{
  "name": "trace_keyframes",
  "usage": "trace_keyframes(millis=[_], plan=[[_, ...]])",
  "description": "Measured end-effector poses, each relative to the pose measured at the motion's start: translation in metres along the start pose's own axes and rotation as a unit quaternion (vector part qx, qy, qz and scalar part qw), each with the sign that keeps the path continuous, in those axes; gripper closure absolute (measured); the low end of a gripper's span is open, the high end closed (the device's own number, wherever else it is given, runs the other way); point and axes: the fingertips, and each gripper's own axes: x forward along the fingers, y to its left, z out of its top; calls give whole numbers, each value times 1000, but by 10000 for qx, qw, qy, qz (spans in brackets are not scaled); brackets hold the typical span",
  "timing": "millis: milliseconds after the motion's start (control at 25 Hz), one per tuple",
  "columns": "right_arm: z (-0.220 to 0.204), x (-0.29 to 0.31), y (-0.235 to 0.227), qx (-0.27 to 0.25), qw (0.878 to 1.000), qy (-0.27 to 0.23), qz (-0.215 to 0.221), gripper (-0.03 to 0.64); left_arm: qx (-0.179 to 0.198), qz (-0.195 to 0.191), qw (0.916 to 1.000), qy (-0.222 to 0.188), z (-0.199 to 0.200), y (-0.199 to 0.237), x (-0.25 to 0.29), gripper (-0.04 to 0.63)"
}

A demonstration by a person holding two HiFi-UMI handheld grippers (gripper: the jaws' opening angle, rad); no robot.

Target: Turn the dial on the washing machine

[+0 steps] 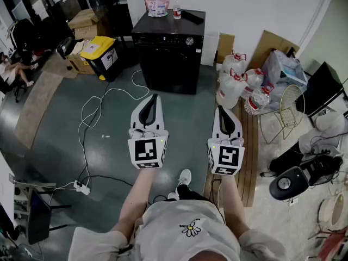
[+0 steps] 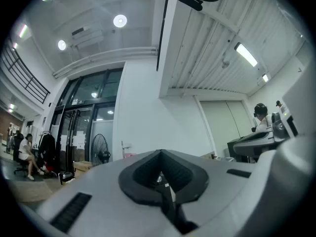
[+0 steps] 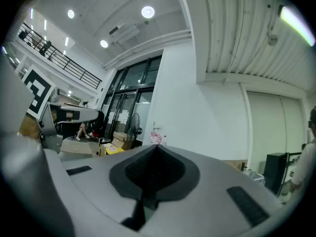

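Note:
The black washing machine point(image 1: 168, 56) stands against the far wall, its silver dial point(image 1: 188, 41) at the right of the top panel. A pink pack point(image 1: 157, 5) and a bottle point(image 1: 176, 7) rest on its lid. My left gripper point(image 1: 154, 97) and right gripper point(image 1: 221, 109) hover side by side over the grey floor, well short of the machine, both pointing toward it. Each is shut with nothing between its jaws. In the left gripper view the closed gripper point(image 2: 160, 153) points up at wall and ceiling. The right gripper point(image 3: 157, 147) sits just under the pink pack point(image 3: 156, 138).
A yellow-lidded bin point(image 1: 101, 54) and cardboard boxes point(image 1: 84, 20) stand left of the machine. Water jugs point(image 1: 238, 84) and a wire chair point(image 1: 284, 116) crowd the right. A white cable point(image 1: 89, 116) runs to a power strip point(image 1: 82, 187). A wooden board point(image 1: 251, 145) lies by my right.

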Motion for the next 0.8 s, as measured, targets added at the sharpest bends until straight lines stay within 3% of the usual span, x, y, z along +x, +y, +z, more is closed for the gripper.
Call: trace_keyframes(millis=[360, 800], plan=[[-9, -5, 9, -64, 9998, 152, 104, 615, -78, -62, 9999, 48, -7, -4, -4, 597], [-27, 44, -8, 229, 9996, 165, 36, 615, -205, -88, 9996, 171, -35, 8, 48, 597]])
